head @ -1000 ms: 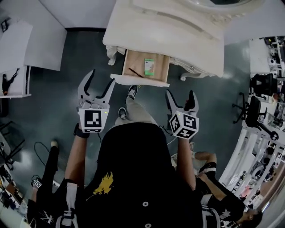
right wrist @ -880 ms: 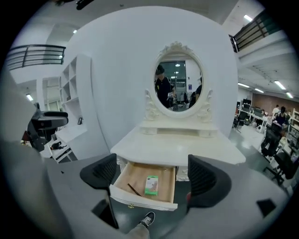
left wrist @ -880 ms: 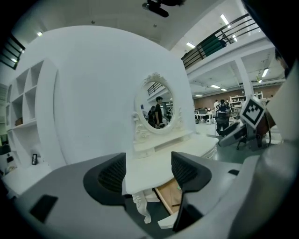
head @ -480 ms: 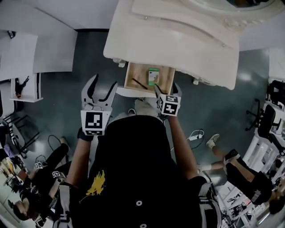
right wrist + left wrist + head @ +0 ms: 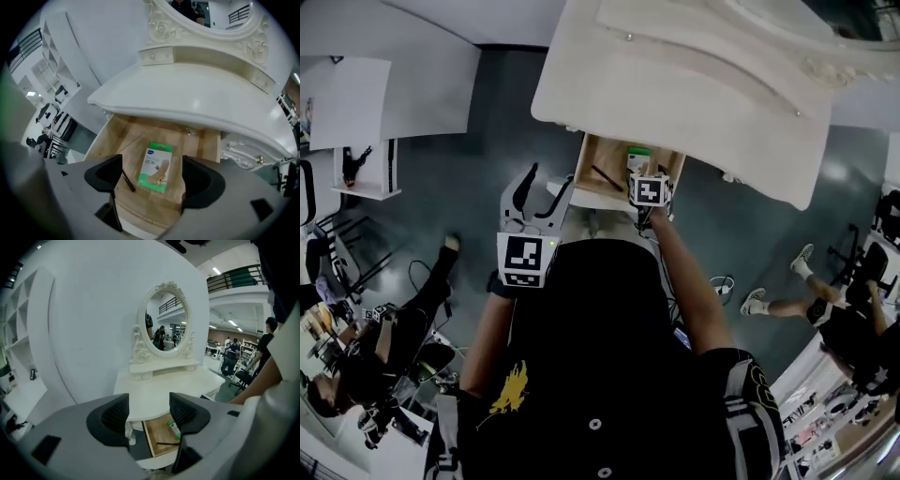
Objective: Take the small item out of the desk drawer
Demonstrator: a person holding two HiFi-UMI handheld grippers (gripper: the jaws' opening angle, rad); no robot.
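Currently right gripper (image 5: 152, 174) hovers over the open drawer (image 5: 117, 136). Jaws spread, just closing, with the untouched green box (image 5: 156, 168) between them at frame centre, clear of the drawer walls. Left gripper (image 5: 149, 416) spread, also closing, empty, lower-left of the drawer's front edge.

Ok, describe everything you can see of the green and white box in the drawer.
The box is small, flat and rectangular, apparently cardboard, white with green bands at both ends and blue print. It lies face up on the wooden floor of the open drawer, near its middle. A thin dark stick lies beside it, apart.
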